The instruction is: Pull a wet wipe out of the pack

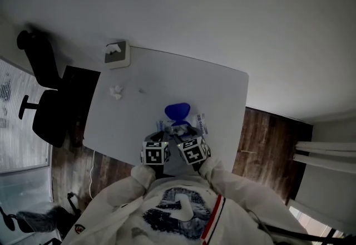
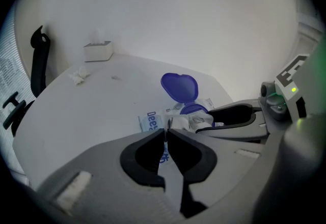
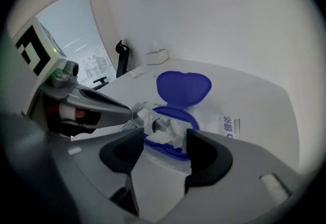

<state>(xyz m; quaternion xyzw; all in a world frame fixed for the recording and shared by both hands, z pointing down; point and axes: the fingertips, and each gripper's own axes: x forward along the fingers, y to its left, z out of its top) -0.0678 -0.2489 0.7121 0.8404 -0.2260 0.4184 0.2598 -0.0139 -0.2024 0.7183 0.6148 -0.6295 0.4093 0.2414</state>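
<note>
A wet wipe pack (image 1: 181,124) lies on the white table (image 1: 222,93) near its front edge, its blue lid (image 1: 177,110) flipped up. A crumpled white wipe (image 3: 163,129) sticks out of the blue-rimmed opening. My right gripper (image 3: 164,141) hangs open just over it, one jaw on each side of the tuft, pads not pressing. My left gripper (image 2: 166,131) is shut, its tips pinching the crinkled film at the pack's left edge (image 3: 133,113). In the head view the left gripper (image 1: 167,133) and right gripper (image 1: 184,131) stand side by side at the pack.
A tissue box (image 1: 117,53) sits at the table's far left corner, with a crumpled tissue (image 1: 115,92) near it. A black office chair (image 1: 47,116) and a dark cabinet (image 1: 78,93) stand left of the table. Wooden floor shows on both sides.
</note>
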